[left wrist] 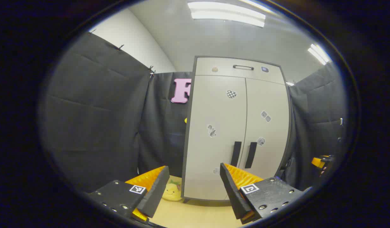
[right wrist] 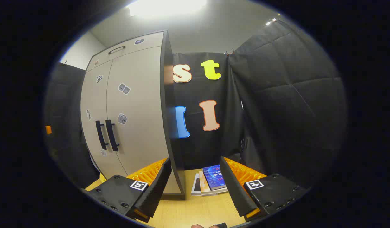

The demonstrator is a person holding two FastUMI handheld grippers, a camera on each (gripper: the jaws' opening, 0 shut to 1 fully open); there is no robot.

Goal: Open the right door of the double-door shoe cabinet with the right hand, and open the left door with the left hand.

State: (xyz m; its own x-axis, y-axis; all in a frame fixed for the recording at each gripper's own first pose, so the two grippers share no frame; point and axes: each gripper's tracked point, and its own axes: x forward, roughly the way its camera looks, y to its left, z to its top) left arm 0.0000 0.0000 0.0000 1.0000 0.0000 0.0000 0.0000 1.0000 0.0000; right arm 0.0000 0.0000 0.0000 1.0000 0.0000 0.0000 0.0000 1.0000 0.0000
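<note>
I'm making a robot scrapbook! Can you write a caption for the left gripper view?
Open left claw faces the shoe cabinet, both doors shut, handles untouched.

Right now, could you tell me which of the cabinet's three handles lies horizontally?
The drawer handle at the cabinet's top; the left door handle and right door handle stand upright, side by side.

Black cloth walls (left wrist: 93, 104), ceiling lights (left wrist: 226, 14)
</note>
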